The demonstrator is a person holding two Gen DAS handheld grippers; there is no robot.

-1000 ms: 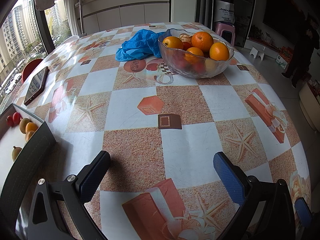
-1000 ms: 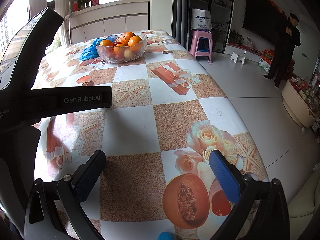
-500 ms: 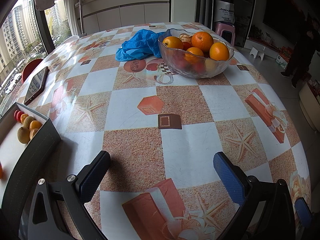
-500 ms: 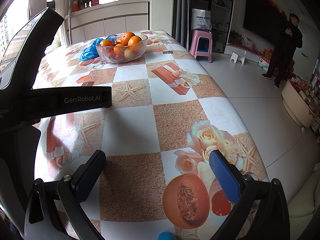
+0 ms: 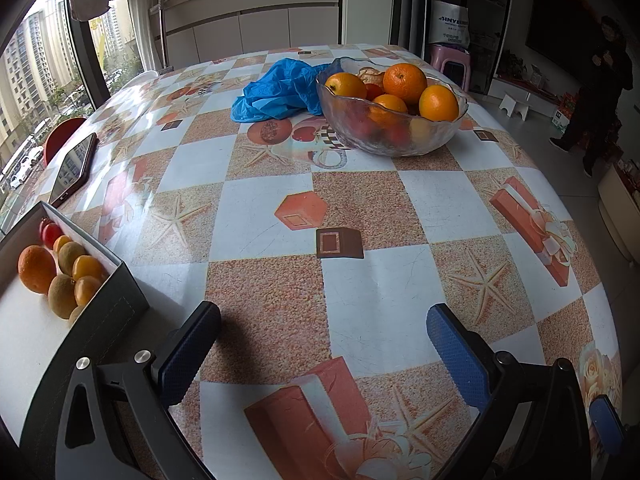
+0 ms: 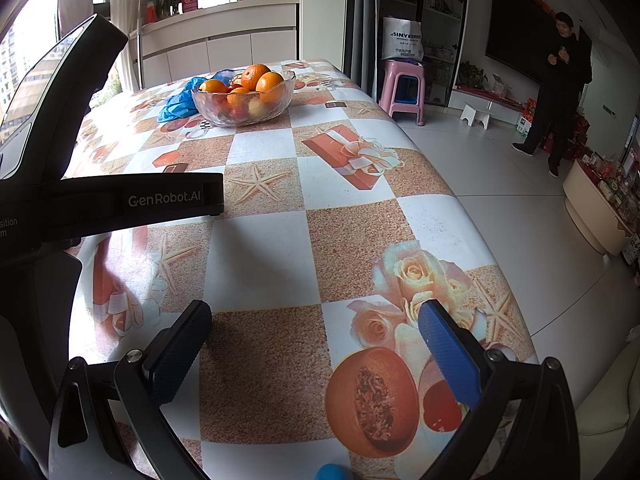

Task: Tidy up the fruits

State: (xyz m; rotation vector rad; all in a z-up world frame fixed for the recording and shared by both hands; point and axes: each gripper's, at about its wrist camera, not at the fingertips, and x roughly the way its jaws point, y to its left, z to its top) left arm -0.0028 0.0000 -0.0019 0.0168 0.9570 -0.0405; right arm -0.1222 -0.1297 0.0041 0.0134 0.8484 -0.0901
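I see a clear glass bowl (image 5: 394, 128) upright at the far end of the table (image 5: 376, 292), also visible in the right wrist view (image 6: 242, 106). It holds four oranges (image 5: 405, 77) heaped above the rim, with red and yellowish fruit beneath. At my near left, a dark-walled tray (image 5: 100, 320) with a white floor carries one orange (image 5: 37, 269), two green-brown kiwis (image 5: 62, 295), small yellow-orange fruits (image 5: 87, 267) and red ones (image 5: 51, 234), lying close together along its right wall.

Daylight from the left window (image 5: 36, 92) glares on the tablecloth (image 5: 132, 112); fisheye edges bend, corners dark
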